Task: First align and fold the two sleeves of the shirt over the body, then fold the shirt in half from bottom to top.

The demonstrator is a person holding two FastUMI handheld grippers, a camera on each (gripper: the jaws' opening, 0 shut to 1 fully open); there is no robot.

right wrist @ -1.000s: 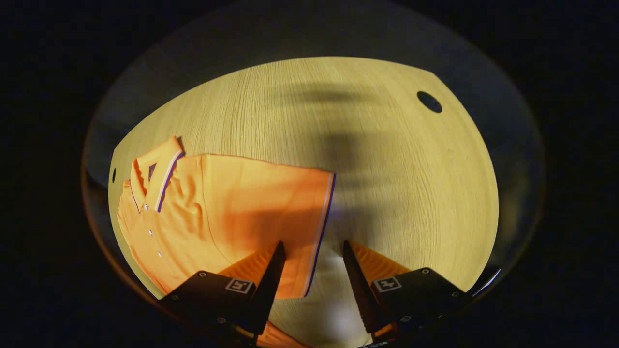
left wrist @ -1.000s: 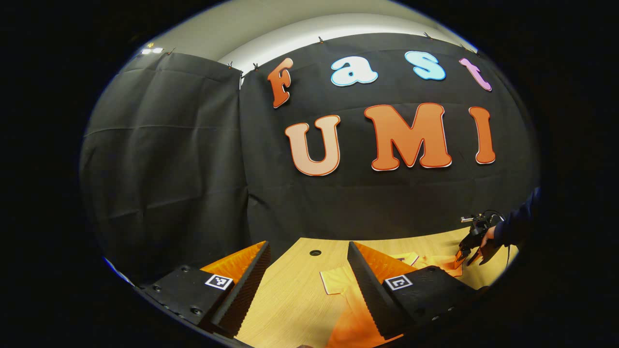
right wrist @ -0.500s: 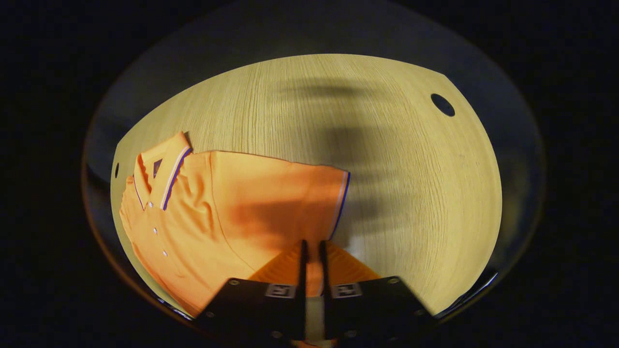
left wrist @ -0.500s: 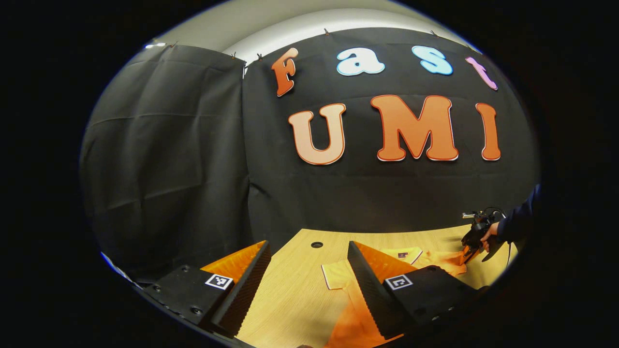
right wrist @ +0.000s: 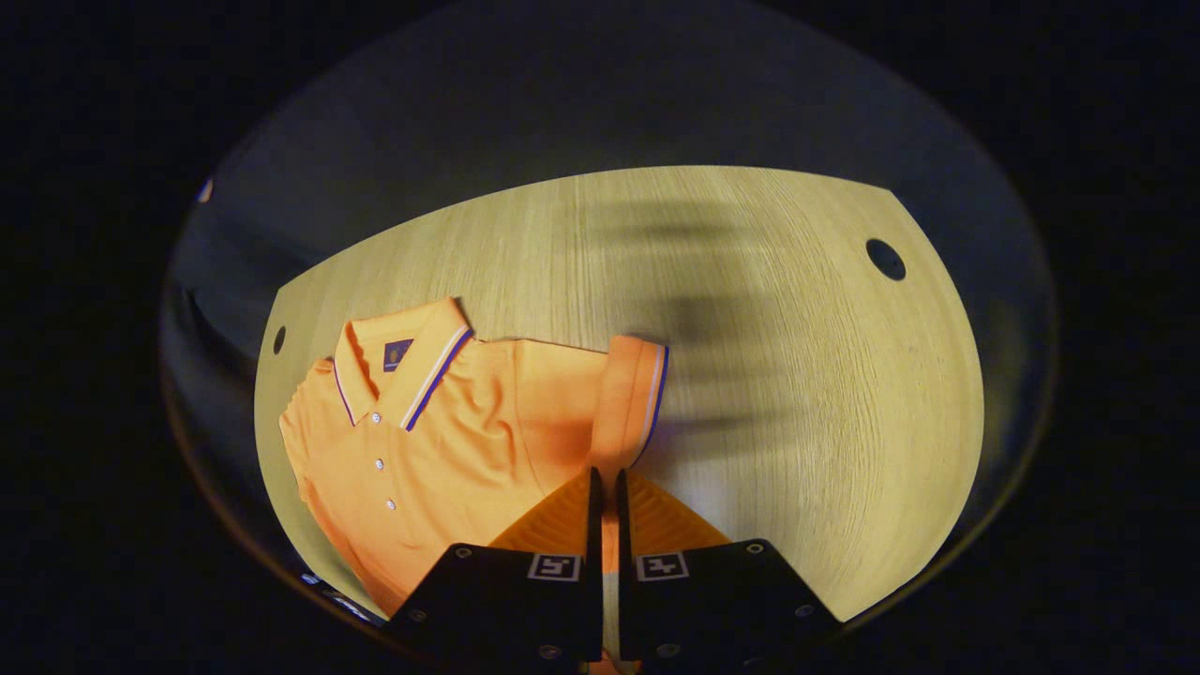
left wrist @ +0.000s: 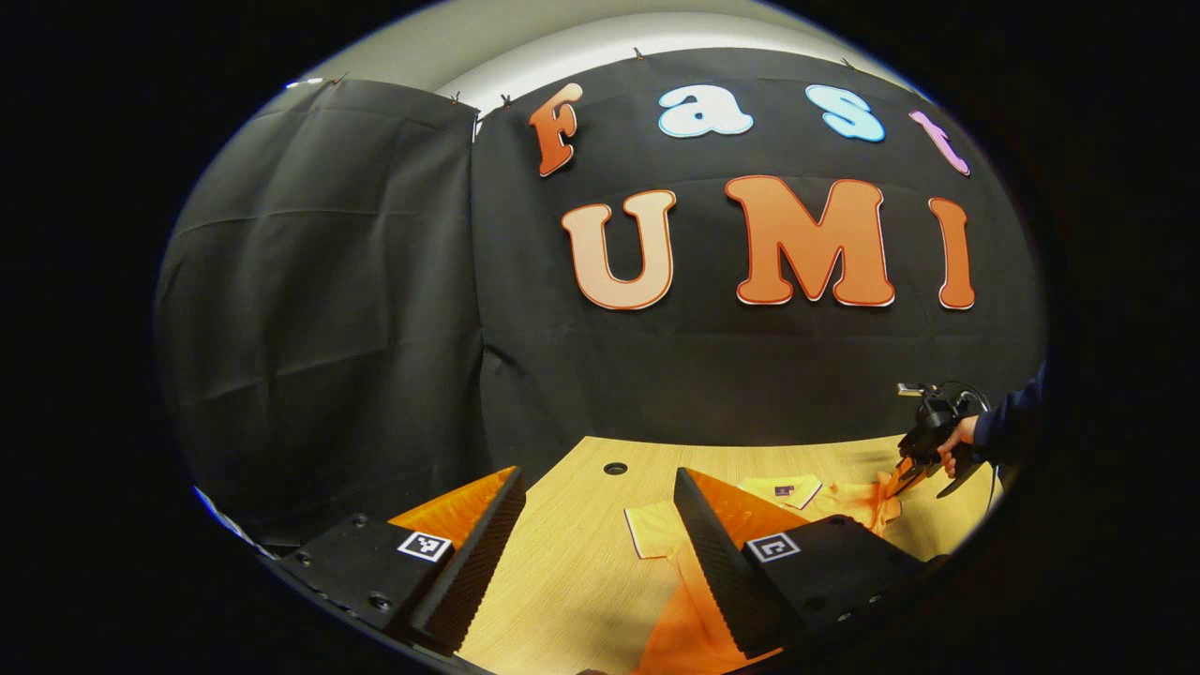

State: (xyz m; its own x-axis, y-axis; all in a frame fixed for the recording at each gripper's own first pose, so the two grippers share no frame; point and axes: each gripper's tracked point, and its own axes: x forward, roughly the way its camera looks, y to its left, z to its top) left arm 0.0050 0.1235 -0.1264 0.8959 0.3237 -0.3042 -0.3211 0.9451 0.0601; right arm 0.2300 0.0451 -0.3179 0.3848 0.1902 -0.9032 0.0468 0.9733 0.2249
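Orange polo shirt (right wrist: 450,441) lies front-up on the wooden surface (right wrist: 769,394), collar (right wrist: 398,361) toward the far-left of the right gripper view, button placket running down from it. One sleeve (right wrist: 630,398) (striped cuff visible) is lifted off the surface and bunched toward the body; its cloth runs down into the right claw (right wrist: 606,487), whose fingers are pressed together on the sleeve fabric with only a thin gap between them. A blurred shadow lies on the surface beyond the sleeve. Round hole (right wrist: 885,259) in the surface at far right, a smaller one (right wrist: 278,339) near the collar side.

Left gripper view: left claw (left wrist: 600,487) held above the surface with fingers wide apart, nothing between them; part of the shirt lies under and past its right-hand finger. Farther off at right, a hand (left wrist: 956,441) in a dark sleeve holds the right claw against the raised cloth. Black cloth wall (left wrist: 356,281) behind
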